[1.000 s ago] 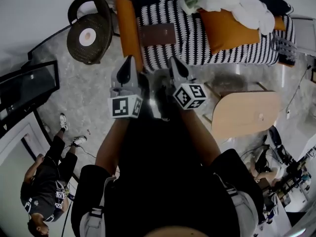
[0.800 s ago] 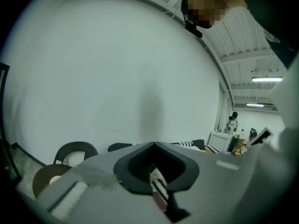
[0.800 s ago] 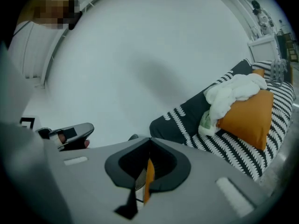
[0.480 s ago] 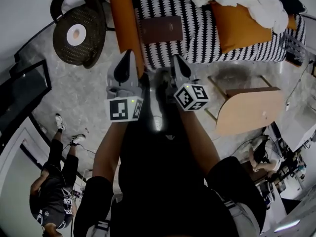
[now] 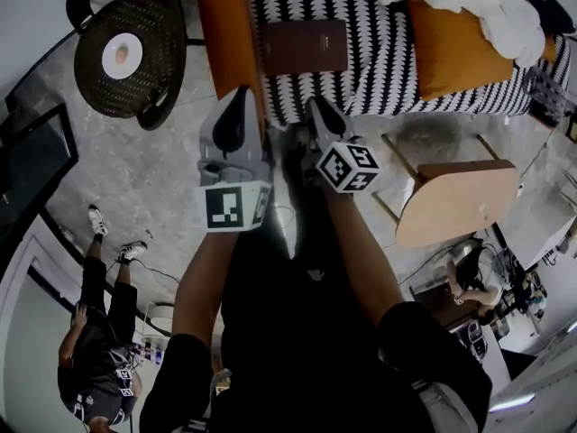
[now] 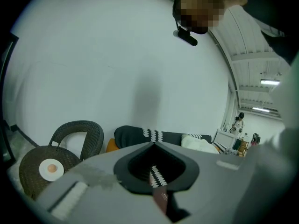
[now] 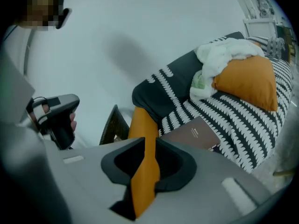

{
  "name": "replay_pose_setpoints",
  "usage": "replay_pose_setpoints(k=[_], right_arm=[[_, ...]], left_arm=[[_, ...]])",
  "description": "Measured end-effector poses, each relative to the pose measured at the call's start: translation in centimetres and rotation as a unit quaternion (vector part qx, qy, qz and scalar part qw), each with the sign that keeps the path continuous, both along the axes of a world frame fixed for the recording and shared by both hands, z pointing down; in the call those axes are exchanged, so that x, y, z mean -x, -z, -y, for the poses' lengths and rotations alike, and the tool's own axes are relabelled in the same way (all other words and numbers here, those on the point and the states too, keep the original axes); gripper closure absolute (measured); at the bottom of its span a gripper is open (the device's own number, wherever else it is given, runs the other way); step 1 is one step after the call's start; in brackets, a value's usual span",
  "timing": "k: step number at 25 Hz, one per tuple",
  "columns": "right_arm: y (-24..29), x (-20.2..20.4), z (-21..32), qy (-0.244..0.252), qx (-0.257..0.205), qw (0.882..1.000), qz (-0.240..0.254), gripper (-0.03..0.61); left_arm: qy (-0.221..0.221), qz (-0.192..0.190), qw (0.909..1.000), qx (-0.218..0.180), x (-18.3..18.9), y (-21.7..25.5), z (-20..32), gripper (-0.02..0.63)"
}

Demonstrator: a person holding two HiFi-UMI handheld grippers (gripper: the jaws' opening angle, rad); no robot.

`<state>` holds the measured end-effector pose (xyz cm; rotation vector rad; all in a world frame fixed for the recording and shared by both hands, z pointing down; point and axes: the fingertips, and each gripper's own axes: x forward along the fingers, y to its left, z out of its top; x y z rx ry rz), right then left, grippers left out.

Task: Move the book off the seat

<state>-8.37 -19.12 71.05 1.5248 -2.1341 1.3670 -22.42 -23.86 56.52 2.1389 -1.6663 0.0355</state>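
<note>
Left gripper [image 5: 240, 96] and right gripper [image 5: 317, 106] pointed side by side toward far seat [image 5: 379, 70] | left jaws nearly pressed together, right's slightly spread, just opening, both empty | one book [image 5: 304, 47]; two grippers

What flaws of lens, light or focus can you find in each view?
Head view: fisheye bends the sofa, corners go dark. Left gripper view: the left tool looks soft, faint shadow on the wall. Right gripper view: the book is sharp, the rim black.
</note>
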Motion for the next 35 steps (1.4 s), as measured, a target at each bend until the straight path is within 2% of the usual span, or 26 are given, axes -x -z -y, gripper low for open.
replay_pose_setpoints(k=[10, 14, 19, 23, 30, 35], right_arm=[[-9.4, 0.6, 0.4, -0.04, 0.072, 0.996, 0.04, 0.441], [-12.8, 0.7, 1.0, -0.079, 0.092, 0.989, 0.084, 0.411], [-16.3, 0.1, 1.6, -0.122, 0.122, 0.977, 0.124, 0.389], [-19.3, -0.1, 1.0, -0.161, 0.147, 0.962, 0.162, 0.367], [-22.6, -0.2, 0.5, -0.213, 0.153, 0.938, 0.228, 0.356], [-24.3, -1.5, 0.6, -0.25, 0.164, 0.922, 0.247, 0.329]], left_arm=[[0.009, -0.026, 0.9996, 0.01, 1.3, -3.6, 1.3, 0.607], [0.001, -0.028, 0.9995, 0.01, 1.5, -4.7, 1.9, 0.607], [-0.006, -0.034, 0.9994, 0.009, 1.7, -5.4, 2.9, 0.607], [-0.01, -0.041, 0.9991, 0.01, 1.9, -6.4, 3.7, 0.607], [-0.018, -0.044, 0.9987, 0.016, 2.6, -7.7, 4.8, 0.607], [-0.017, -0.052, 0.9983, 0.022, 2.5, -8.6, 5.4, 0.607]])
